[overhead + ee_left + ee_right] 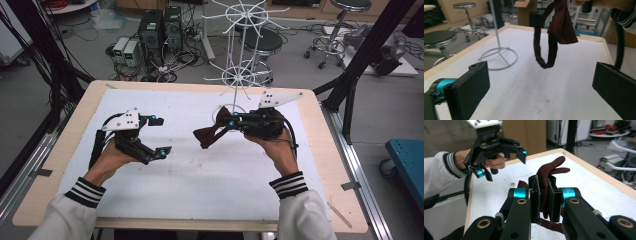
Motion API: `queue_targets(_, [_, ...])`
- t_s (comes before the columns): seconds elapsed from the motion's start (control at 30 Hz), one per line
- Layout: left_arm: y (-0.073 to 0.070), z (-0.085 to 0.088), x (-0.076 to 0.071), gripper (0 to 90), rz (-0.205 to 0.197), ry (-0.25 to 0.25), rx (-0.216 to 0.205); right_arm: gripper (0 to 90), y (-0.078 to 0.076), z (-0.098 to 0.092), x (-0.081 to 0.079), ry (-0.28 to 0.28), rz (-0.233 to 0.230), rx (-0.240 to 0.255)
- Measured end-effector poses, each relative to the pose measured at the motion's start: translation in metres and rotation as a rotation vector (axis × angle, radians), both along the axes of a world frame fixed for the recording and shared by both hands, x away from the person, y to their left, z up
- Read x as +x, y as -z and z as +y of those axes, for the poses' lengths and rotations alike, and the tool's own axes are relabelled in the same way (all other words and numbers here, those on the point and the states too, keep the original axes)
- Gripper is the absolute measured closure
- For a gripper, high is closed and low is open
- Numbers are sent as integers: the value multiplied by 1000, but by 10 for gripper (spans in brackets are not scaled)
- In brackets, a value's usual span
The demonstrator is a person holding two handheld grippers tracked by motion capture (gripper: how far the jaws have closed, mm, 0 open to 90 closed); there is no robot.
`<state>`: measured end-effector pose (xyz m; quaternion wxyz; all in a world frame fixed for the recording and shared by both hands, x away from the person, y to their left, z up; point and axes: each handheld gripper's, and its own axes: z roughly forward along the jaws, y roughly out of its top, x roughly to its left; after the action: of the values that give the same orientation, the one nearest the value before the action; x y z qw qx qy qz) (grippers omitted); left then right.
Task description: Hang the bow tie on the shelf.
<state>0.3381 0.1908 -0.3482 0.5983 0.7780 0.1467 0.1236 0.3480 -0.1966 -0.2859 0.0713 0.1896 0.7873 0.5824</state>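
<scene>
Dark red bow tie (212, 132) pinched in the right gripper (231, 123) above the tabletop (200, 175), left gripper (159, 136) spread wide nearby, nothing held between its jaws, white wire stand (240, 70) behind.

Two black jaws of the left gripper (541, 85) are seen standing wide apart, with nothing held between them. Beyond them, a dark red fabric bow tie (559, 27) with its looped strap is seen hanging clear above the white table surface (564, 80), suspended from the top edge of the view. A white wire stand base (499, 58) is noted resting on the table to the left, and a round stool (437, 37) beyond the table edge.
</scene>
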Motion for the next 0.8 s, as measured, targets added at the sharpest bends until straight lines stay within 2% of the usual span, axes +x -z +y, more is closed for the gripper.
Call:
queue_targets(0.1, [7,10,-5,17,-38,-48,-15,838,0,-7,-1,36,-6,8])
queue_targets(0.23, [15,25,-10,17,-53,-90,-26,838,-1,-18,-1,75,-14,19])
queue_targets(0.33, [22,35,-14,17,-45,-120,-35,838,-2,-24,-1,102,-20,26])
queue_targets(0.47, [31,47,-19,17,-54,-160,-61,838,-3,-32,2,141,-23,29])
queue_targets(0.73, [52,68,-30,17,-80,-214,-105,838,-9,-44,9,198,-35,30])
queue_targets(0.8, [57,73,-32,17,-76,-223,-116,837,-11,-47,10,208,-37,33])
